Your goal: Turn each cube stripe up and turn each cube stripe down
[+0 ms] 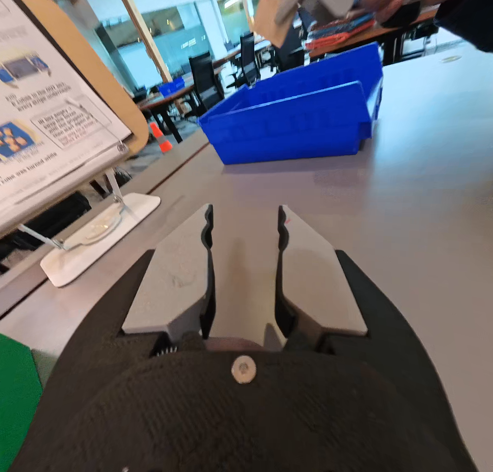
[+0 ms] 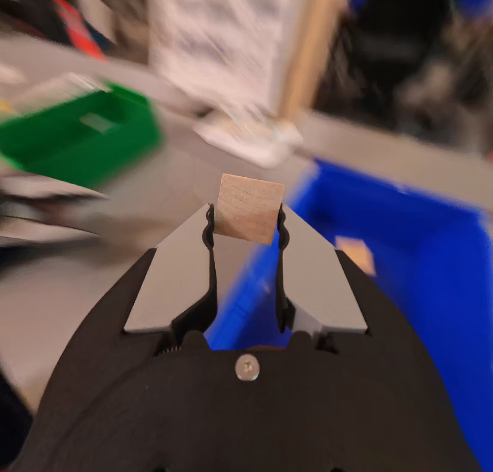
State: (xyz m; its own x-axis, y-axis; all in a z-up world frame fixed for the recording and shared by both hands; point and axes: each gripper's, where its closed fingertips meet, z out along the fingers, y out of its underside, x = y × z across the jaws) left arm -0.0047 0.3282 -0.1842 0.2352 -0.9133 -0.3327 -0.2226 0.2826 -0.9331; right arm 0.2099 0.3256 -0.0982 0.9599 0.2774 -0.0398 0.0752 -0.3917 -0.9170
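Note:
My right gripper is shut on a plain wooden cube, held tilted between its fingertips above the near wall of the blue bin. No stripe shows on the face toward me. A second wooden cube lies inside the bin. In the left wrist view the right gripper shows blurred at the top right with the cube in the air above the blue bin. My left gripper is open and empty, low over the grey table, short of the bin.
A white instruction sheet on a clear stand with a white base stands at the left. A green bin sits at the left, its corner also in the left wrist view. Chairs and desks fill the background.

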